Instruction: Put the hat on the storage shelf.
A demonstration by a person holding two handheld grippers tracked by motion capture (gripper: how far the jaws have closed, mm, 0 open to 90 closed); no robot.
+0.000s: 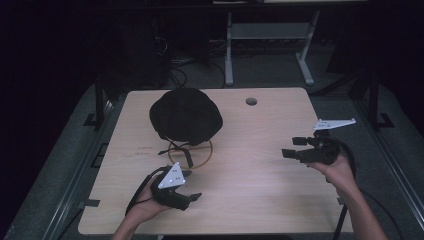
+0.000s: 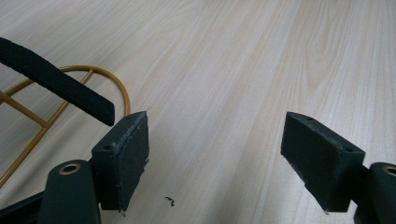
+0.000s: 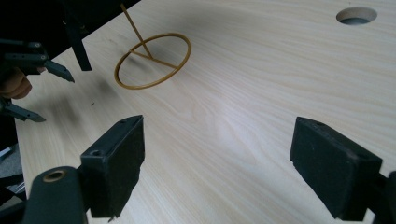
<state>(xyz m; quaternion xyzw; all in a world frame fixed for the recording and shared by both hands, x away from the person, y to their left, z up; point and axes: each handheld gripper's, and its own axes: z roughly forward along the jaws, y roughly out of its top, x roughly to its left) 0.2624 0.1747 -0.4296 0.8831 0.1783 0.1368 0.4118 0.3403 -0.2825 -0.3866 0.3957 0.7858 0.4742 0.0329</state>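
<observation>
- A black cap (image 1: 186, 116) is seen resting on a gold wire stand (image 1: 191, 154), at about 11 o'clock from the centre of the light wooden table (image 1: 250, 200); the stand's ring base lies flat on the wood just below the cap.
- A black strap (image 1: 186, 156) hangs from the cap and crosses the ring; in the left gripper view its free end (image 2: 60, 87) is seen lying over the gold wire (image 2: 120, 91), just beyond the left jaw.
- The left gripper (image 1: 187, 192) is held at about 6 o'clock from the stand, near it but not touching; its jaws are spread wide with nothing between them.
- The right gripper (image 1: 295, 150) is held well apart, at about 3 o'clock from the cap; its jaws are likewise released and empty.
- Judged step: approach to the cap or its strap by the left gripper.
- For a clean grasp, fabric alone should be taken; the wire ring should be kept out of the jaws, or the light stand may be dragged along.
- If the cap is lifted, the stand could usefully be steadied by the right gripper at the ring (image 3: 153, 60).
- The cable hole (image 1: 251, 101) at 1 o'clock is of no concern.
</observation>
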